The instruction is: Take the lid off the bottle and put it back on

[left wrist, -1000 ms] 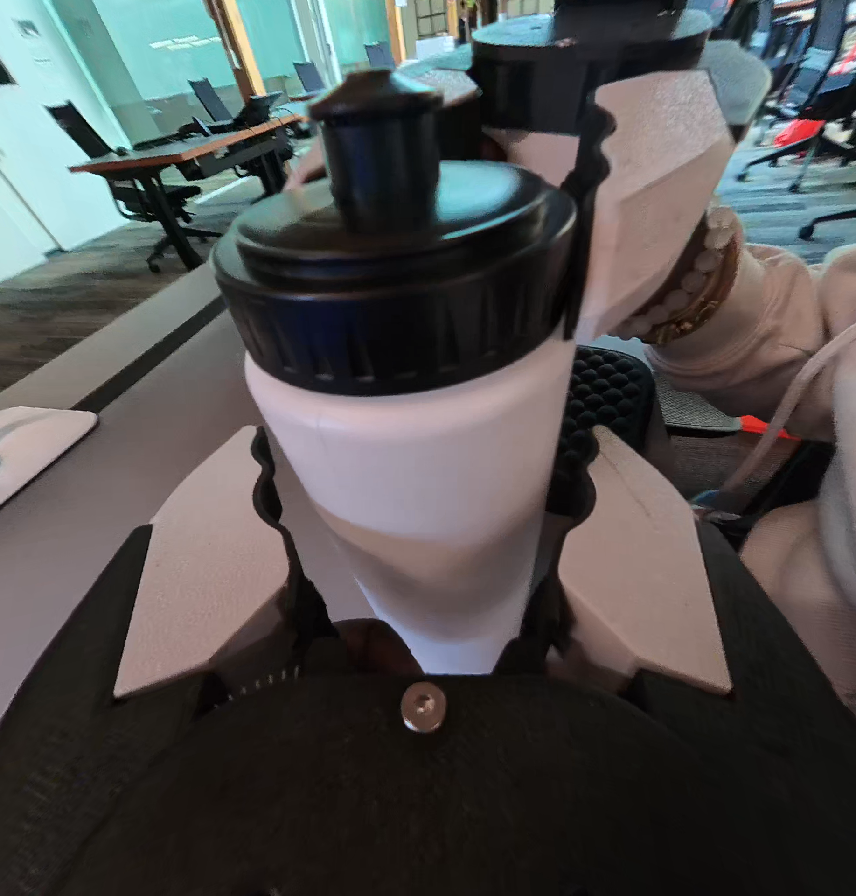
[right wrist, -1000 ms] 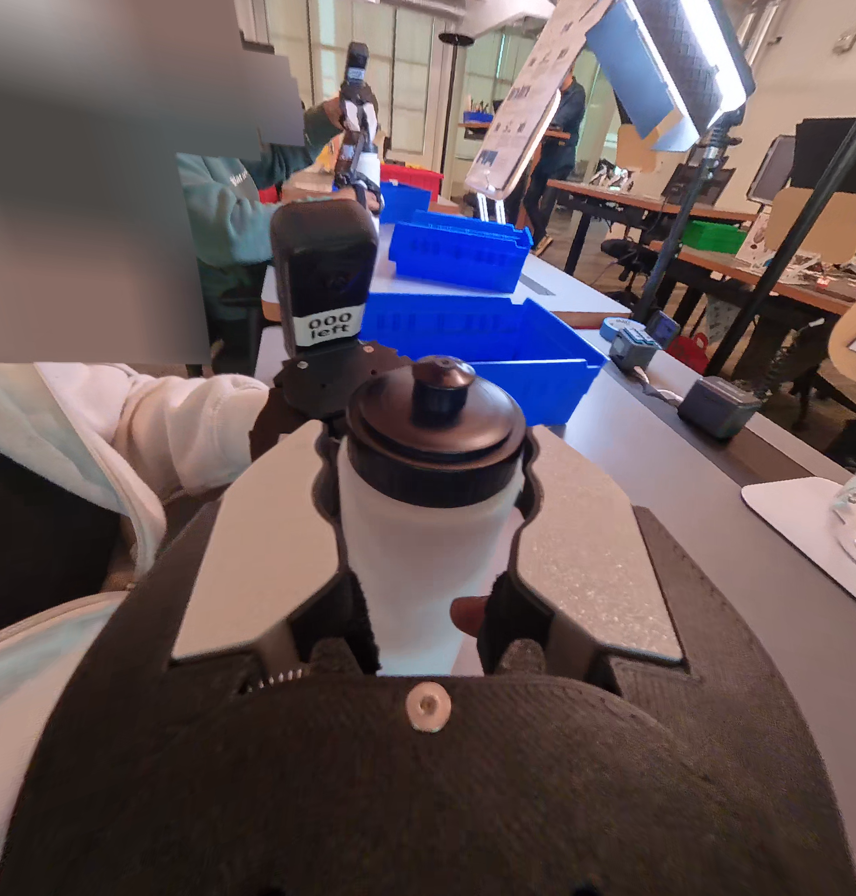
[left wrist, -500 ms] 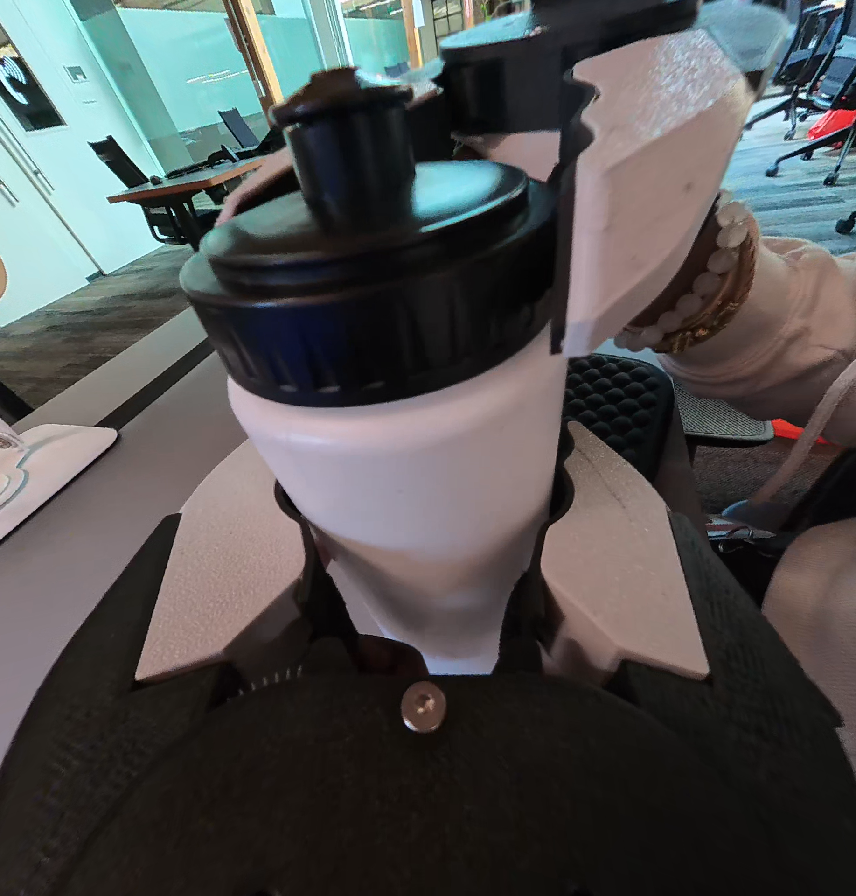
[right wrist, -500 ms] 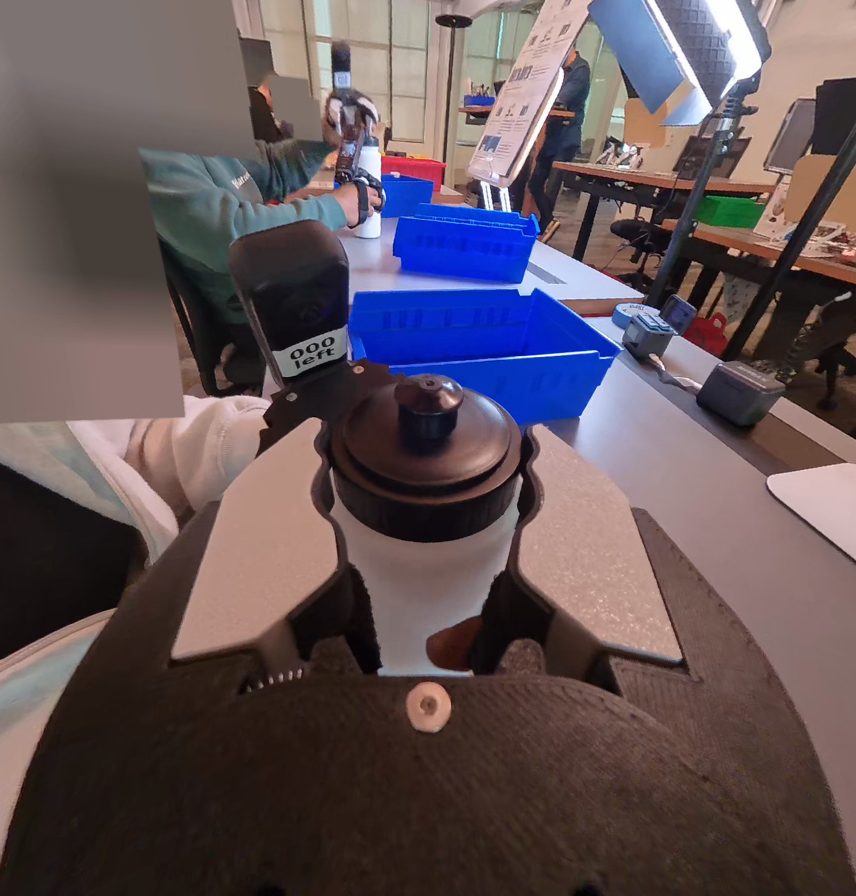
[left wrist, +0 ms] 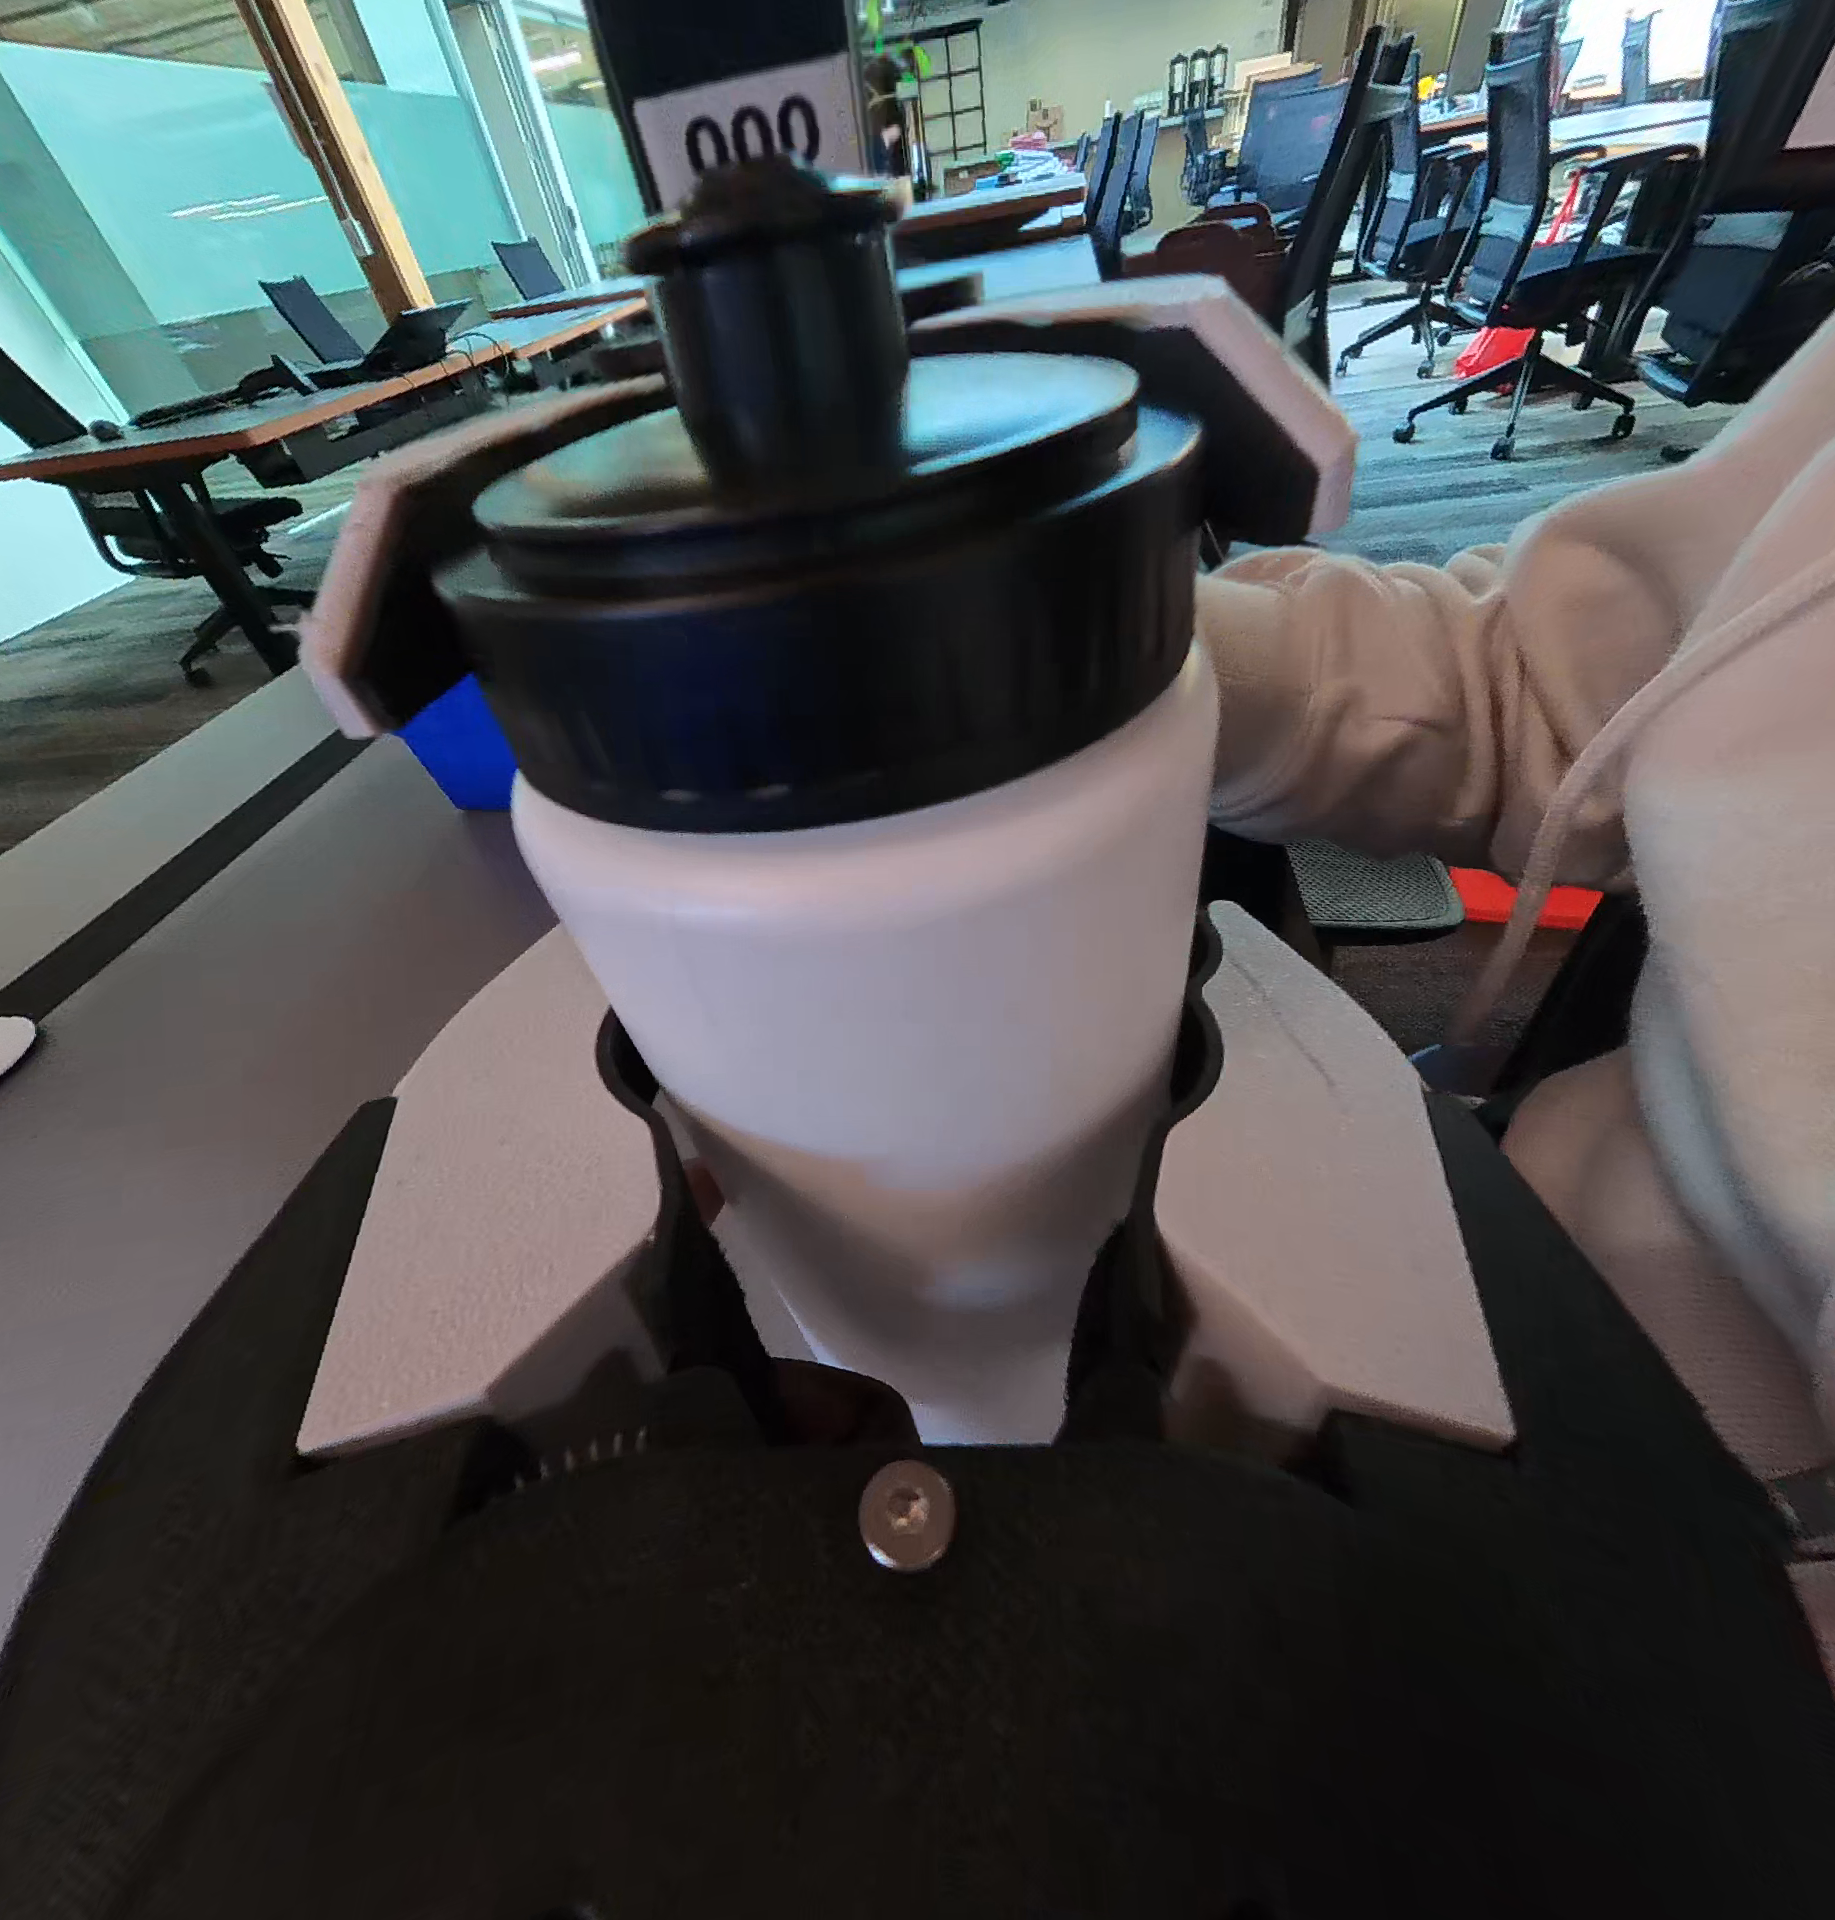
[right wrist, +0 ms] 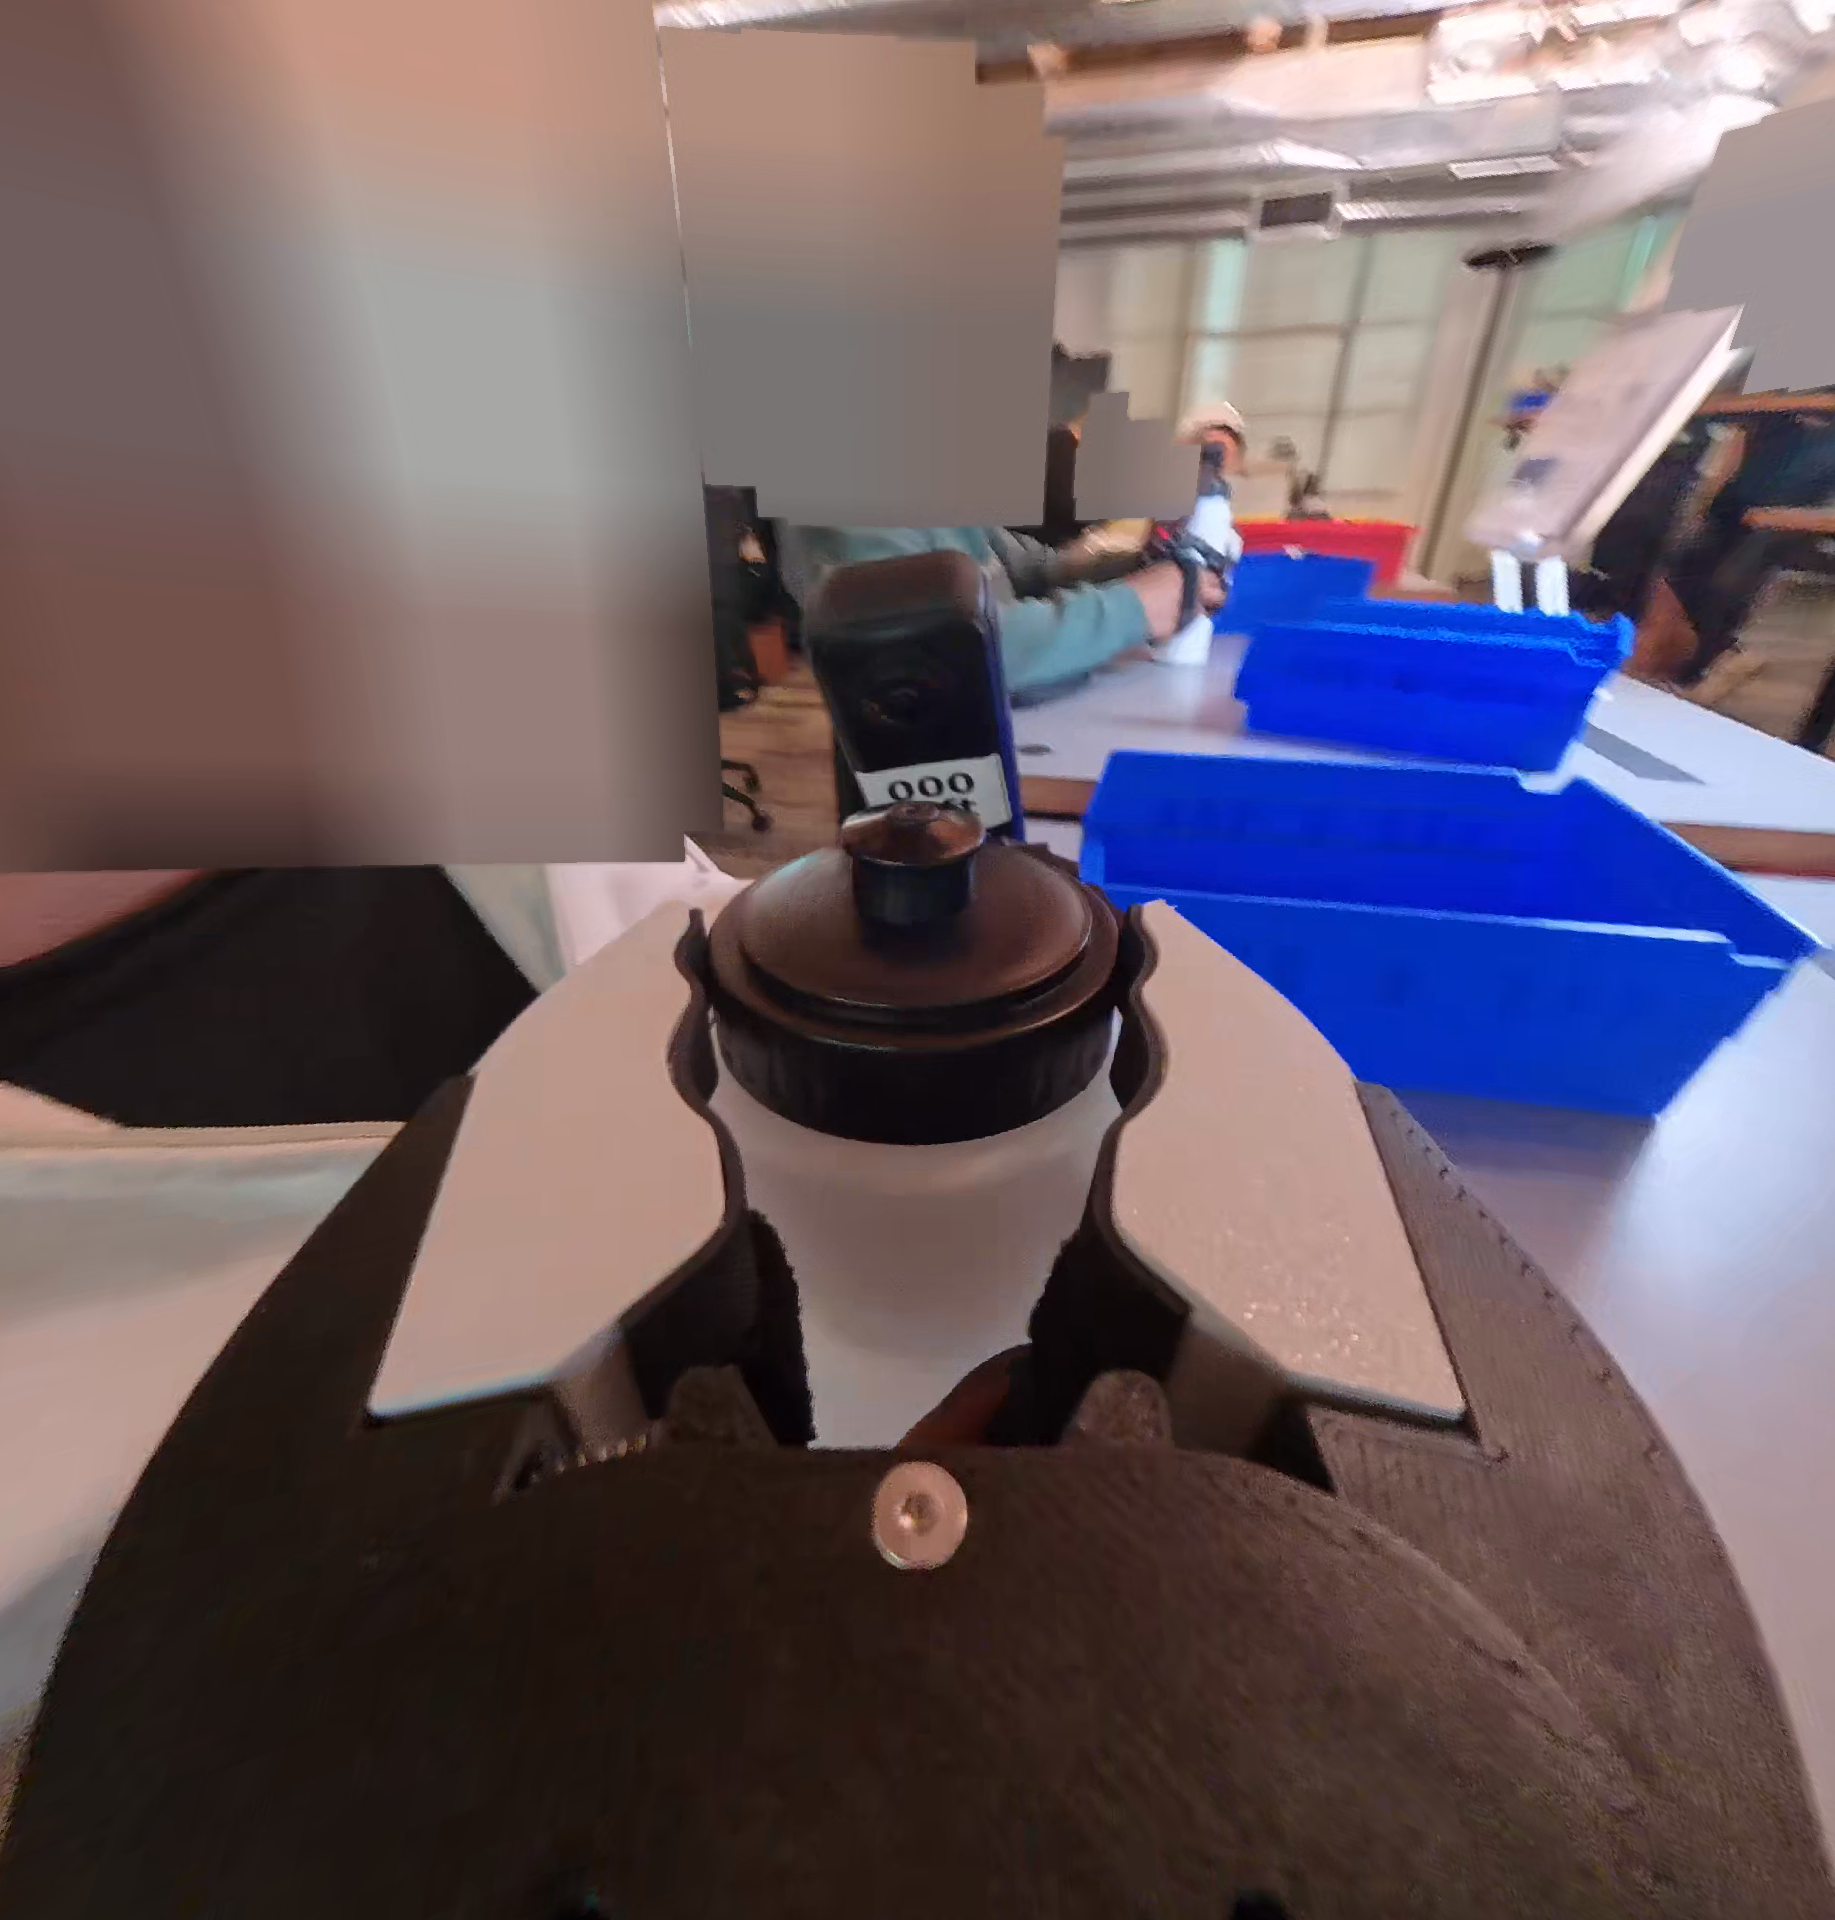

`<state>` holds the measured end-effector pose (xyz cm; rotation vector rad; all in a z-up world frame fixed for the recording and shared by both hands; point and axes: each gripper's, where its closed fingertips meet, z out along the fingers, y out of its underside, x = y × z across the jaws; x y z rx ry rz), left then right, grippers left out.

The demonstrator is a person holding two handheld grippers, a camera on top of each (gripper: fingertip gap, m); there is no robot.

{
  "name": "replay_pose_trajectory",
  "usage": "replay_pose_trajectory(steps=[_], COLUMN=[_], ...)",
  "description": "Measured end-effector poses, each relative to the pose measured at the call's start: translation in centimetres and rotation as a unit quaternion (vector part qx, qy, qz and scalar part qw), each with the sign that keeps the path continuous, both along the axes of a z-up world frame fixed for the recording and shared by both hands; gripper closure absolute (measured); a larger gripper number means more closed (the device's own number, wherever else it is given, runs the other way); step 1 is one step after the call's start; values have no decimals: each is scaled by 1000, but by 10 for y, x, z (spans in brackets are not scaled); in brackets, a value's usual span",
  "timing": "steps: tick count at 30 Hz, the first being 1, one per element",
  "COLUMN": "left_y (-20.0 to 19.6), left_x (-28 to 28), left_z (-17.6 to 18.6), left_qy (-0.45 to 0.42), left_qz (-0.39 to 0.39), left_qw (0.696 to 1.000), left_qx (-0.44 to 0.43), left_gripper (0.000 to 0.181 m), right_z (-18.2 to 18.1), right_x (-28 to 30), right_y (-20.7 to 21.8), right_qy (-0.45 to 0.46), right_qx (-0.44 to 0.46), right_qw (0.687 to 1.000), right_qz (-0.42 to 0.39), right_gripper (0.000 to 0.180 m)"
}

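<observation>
A white bottle (left wrist: 892, 987) with a black screw lid (left wrist: 830, 644) and pull spout is held upright between both grippers. My left gripper (left wrist: 897, 1039) is shut on the bottle's white body below the lid. My right gripper (right wrist: 918, 966) is shut on the lid (right wrist: 913, 1018), one fingertip on each side of its ribbed rim. The lid sits on the bottle (right wrist: 913, 1226). The right gripper's fingers (left wrist: 373, 613) show behind the lid in the left wrist view. The left gripper's camera (right wrist: 908, 675) rises behind the bottle in the right wrist view.
A grey table (right wrist: 1619, 1247) lies below, with a blue bin (right wrist: 1412, 935) close on the right and another (right wrist: 1412, 675) behind it. A cream sleeve (left wrist: 1412, 675) is at the right. A person at the far table holds another bottle. Office chairs and desks stand beyond.
My right gripper has swung around the lid, from gripping it edge-on at the side to lying level across it. The bottle stays in the left gripper. Both backgrounds have shifted.
</observation>
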<state>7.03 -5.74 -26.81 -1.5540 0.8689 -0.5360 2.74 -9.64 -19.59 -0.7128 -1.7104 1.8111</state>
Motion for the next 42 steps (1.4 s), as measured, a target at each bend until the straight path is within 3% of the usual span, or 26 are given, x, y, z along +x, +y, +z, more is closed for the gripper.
replay_pose_trajectory(steps=[4,6,9,11,14,16,22,24,25,26,29,31,35,36,38,40,42], left_y=[2,2,3,3,3,4,5,5,5,5,5,5,6,6,6,4,2], left_x=[-4,-5,-5,-5,-6,-7,-8,-8,-8,-8,-8,-8,-9,-8,-8,-8,-7], left_z=[0,0,1,1,0,0,0,1,1,1,1,1,1,1,1,1,1], left_qy=[1,3,-4,-4,-14,-15,-13,-15,-15,-14,-14,-14,-14,-13,-11,-9,-6], left_qz=[11,15,16,17,16,18,22,23,23,23,23,24,27,28,28,25,15], left_qw=[1000,1000,1000,1000,1000,1000,1000,1000,1000,1000,1000,1000,1000,1000,1000,1000,1000], left_qx=[3,5,8,8,1,0,1,2,3,3,4,4,4,5,5,6,11], left_gripper=[81,81,81,81,82,82,82,81,81,81,81,81,81,81,81,82,82], right_z=[4,19,39,38,28,24,33,31,32,34,30,24,7,0,-8,-7,-8], right_x=[-3,-3,3,11,19,23,33,33,34,37,32,25,10,5,-5,-10,-9], right_y=[6,21,80,114,138,146,146,140,134,123,90,68,26,22,16,10,7], right_qy=[33,79,125,119,94,90,100,86,82,82,49,28,-85,-104,-122,-121,-110], right_qx=[-25,-62,-139,-174,-202,-228,-351,-356,-350,-337,-245,-142,-25,3,30,27,51], right_qw=[999,992,954,926,903,891,876,884,893,907,948,968,982,979,975,977,980], right_qz=[-13,-73,-234,-314,-368,-382,-316,-291,-270,-237,-199,-205,-165,-173,-184,-176,-160], right_gripper=[98,57,39,41,46,39,35,52,78,117,172,168,92,83,80,103,104])
